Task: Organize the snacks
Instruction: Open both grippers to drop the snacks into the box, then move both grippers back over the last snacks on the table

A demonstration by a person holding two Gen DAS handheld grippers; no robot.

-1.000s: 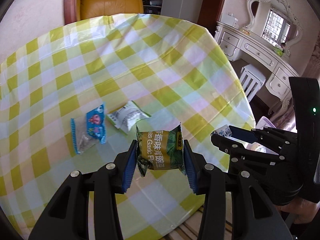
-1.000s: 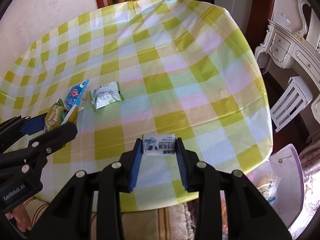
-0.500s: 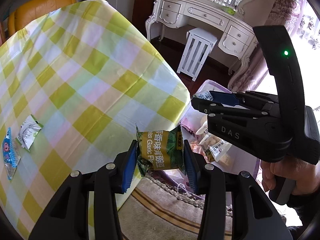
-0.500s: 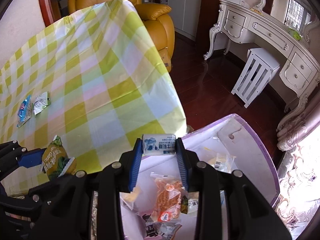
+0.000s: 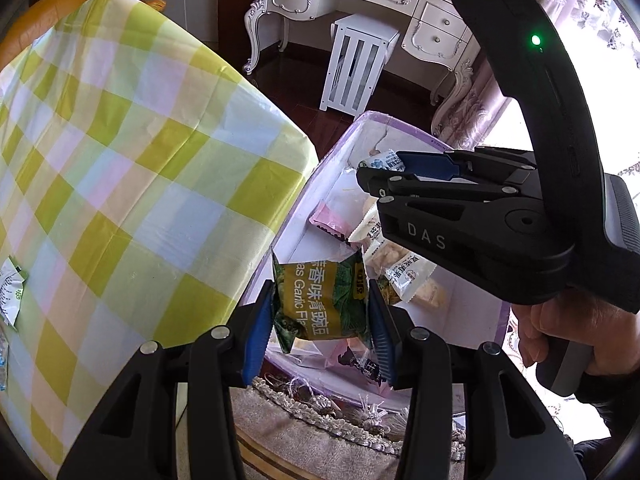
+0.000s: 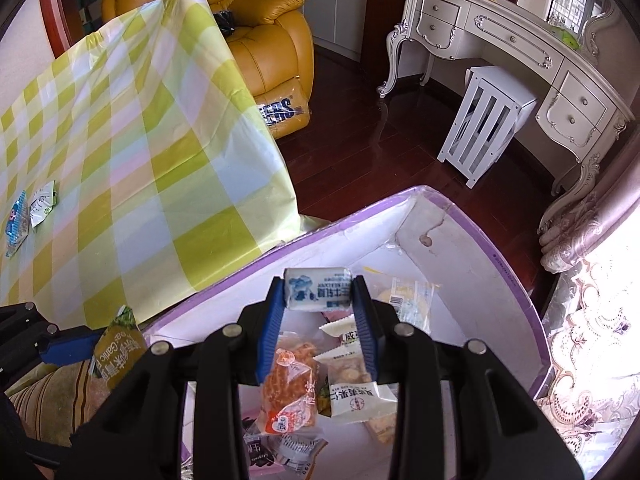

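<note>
My left gripper [image 5: 320, 312] is shut on a green garlic-pea snack packet [image 5: 320, 304], held over the near edge of the purple-rimmed white box [image 5: 372, 120]. My right gripper [image 6: 318, 300] is shut on a small white and blue snack packet [image 6: 318, 294], held above the inside of the box [image 6: 508, 276]. The box holds several snack packets, among them an orange one [image 6: 290, 396]. The right gripper also shows in the left wrist view [image 5: 384, 172]. The left gripper shows at the lower left of the right wrist view [image 6: 80, 346].
The table with a yellow-green checked cloth [image 5: 120, 168] stands left of the box. Two packets lie on it: a blue one [image 6: 18, 220] and a white one [image 6: 43, 202]. A white stool [image 6: 486, 120], a dressing table [image 6: 520, 40] and a yellow armchair [image 6: 264, 48] stand beyond.
Both grippers have swung right from over the table to above the box beside it, each still holding its packet. The box now fills the lower view.
</note>
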